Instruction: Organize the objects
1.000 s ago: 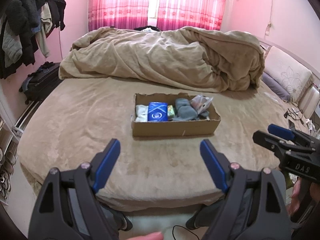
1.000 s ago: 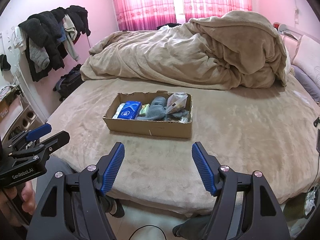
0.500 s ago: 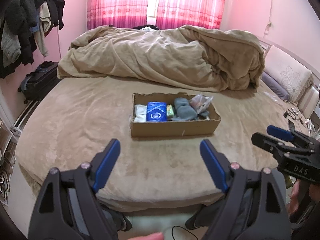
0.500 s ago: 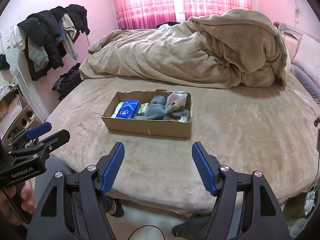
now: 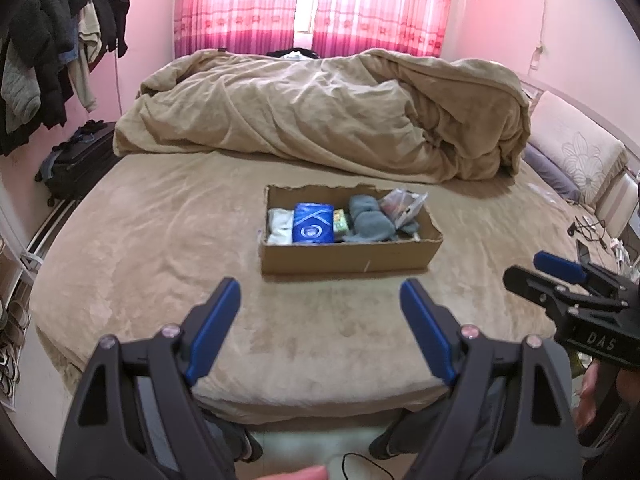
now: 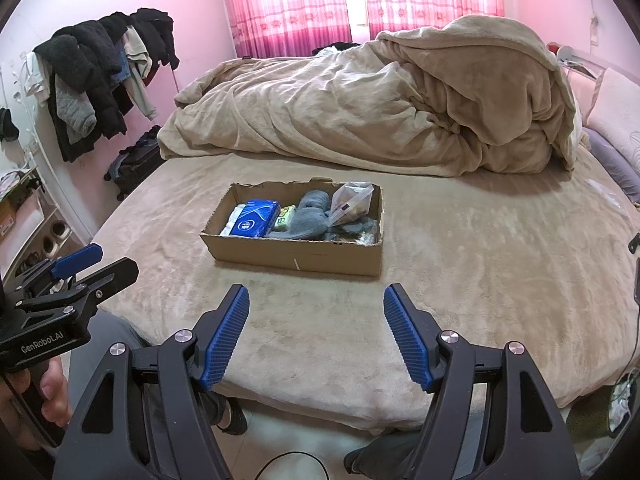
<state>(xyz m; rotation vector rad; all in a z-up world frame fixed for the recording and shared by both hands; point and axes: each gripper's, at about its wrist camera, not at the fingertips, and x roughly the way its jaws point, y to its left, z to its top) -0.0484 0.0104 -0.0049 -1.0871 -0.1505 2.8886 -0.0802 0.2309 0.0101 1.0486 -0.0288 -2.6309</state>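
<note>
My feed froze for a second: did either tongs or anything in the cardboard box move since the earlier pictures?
No visible change. The left tongs and right tongs are open and empty, short of the cardboard box on the bed; the blue pack and grey cloth lie as before.

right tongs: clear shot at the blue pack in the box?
Probably yes. Right tongs are open and empty, bare bedspread ahead, and the blue pack lies on top in the open cardboard box; they aren't near it yet.

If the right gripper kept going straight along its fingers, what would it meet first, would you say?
Probably the bare bedspread just short of the cardboard box; the right gripper is open and holds nothing.
</note>
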